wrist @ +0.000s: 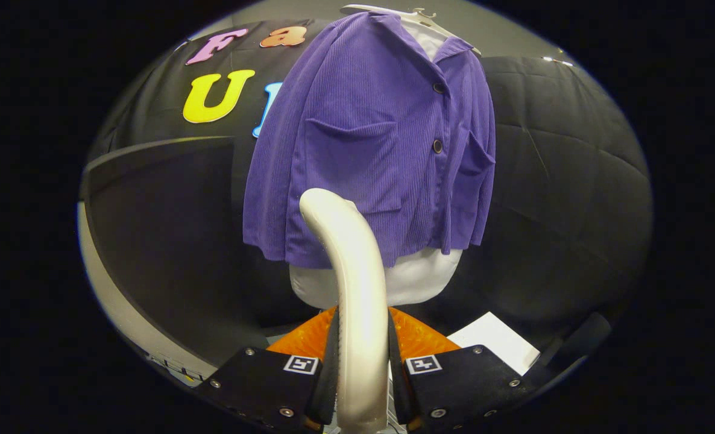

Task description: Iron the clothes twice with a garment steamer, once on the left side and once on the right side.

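The tongs [362, 361] are clamped on the garment steamer [352, 289] — both fingers [327, 374] press against its pale, glossy handle, one on each side, with no gap showing. The handle rises from between the fingers and curves forward and a little to the left, its rounded top end reaching up over the lower hem of the purple shirt [369, 144]. Whether that top end actually touches the cloth or only stands just before it cannot be told from this angle.

The purple shirt hangs straight ahead of the tongs, beyond the handle, on a hanger [415, 15] whose pale bar shows above the collar. It is ribbed, buttoned down the front with two dark buttons [437, 146] in sight, and carries a chest pocket on either side of the button line. Under its hem a white garment [421, 277] sticks out, and the same white shows at the open collar.

Low down, just behind the fingers, lies something orange with a dotted texture [421, 340] — possibly a mat or pad. To the right of it a white sheet [496, 343] lies flat on the dark counter [574, 337].
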The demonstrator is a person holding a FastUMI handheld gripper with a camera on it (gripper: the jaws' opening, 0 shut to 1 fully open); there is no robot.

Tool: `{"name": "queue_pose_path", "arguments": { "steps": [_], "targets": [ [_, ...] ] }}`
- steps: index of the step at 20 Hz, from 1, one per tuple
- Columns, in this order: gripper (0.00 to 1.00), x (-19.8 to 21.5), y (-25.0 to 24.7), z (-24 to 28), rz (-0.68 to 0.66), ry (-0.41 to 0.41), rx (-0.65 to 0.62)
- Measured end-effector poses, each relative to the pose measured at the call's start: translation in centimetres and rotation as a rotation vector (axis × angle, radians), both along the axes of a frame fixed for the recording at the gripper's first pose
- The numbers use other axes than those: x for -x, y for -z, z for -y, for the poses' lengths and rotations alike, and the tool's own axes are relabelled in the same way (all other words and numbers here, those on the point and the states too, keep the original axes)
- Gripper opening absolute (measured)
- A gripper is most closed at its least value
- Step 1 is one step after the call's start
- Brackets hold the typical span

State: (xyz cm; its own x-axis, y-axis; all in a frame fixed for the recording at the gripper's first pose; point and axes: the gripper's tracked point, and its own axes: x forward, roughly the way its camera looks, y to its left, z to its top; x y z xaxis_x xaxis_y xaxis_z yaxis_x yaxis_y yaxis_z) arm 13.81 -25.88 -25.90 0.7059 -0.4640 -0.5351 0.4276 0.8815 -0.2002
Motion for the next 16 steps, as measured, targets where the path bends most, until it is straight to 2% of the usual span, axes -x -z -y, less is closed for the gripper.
{"name": "queue_pose_path", "arguments": {
  "steps": [5, 16],
  "targets": [
    [0.38, 2.6, -1.1, -0.3, 0.008, 0.001, -0.006],
    [0.38, 4.8, -18.7, 2.4, 0.306, 0.072, 0.114]
  ]
}}
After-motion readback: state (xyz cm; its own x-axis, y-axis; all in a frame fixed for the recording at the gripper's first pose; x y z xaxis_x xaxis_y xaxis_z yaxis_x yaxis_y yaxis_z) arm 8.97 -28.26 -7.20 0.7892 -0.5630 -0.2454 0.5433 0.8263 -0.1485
